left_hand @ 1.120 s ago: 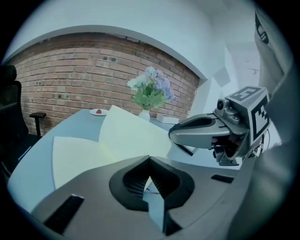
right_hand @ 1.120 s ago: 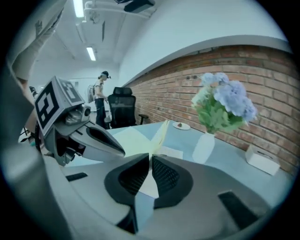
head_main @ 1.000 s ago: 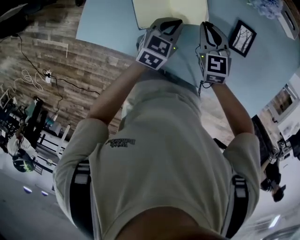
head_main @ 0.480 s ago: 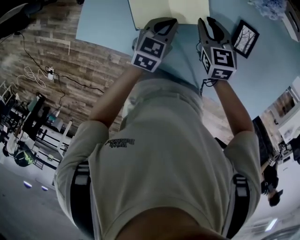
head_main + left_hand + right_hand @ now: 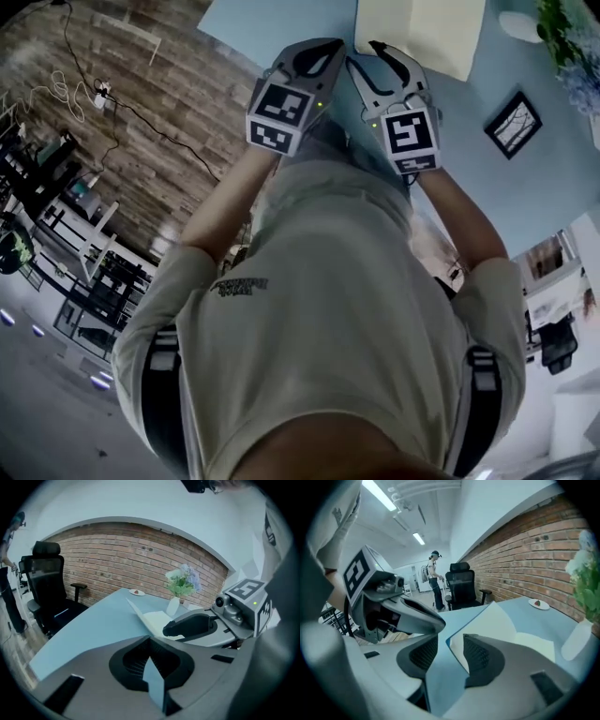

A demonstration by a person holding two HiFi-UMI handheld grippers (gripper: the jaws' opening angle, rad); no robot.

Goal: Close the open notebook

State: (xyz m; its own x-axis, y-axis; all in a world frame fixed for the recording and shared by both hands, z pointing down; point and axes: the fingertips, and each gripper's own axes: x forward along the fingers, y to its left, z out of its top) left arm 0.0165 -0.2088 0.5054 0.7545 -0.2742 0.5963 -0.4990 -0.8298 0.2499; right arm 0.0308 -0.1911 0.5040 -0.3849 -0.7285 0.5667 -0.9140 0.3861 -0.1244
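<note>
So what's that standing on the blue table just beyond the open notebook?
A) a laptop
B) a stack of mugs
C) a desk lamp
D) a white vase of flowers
D: a white vase holding flowers stands just behind the notebook on the table, in front of the brick wall.

bright even light frm ceiling strips [image 5: 378, 494]; heavy fisheye, dark corners, slight blur

notebook [image 5: 427, 33] partly beyond the head view's top edge, near corner behind the right hand-held gripper [image 5: 361, 52]
</note>
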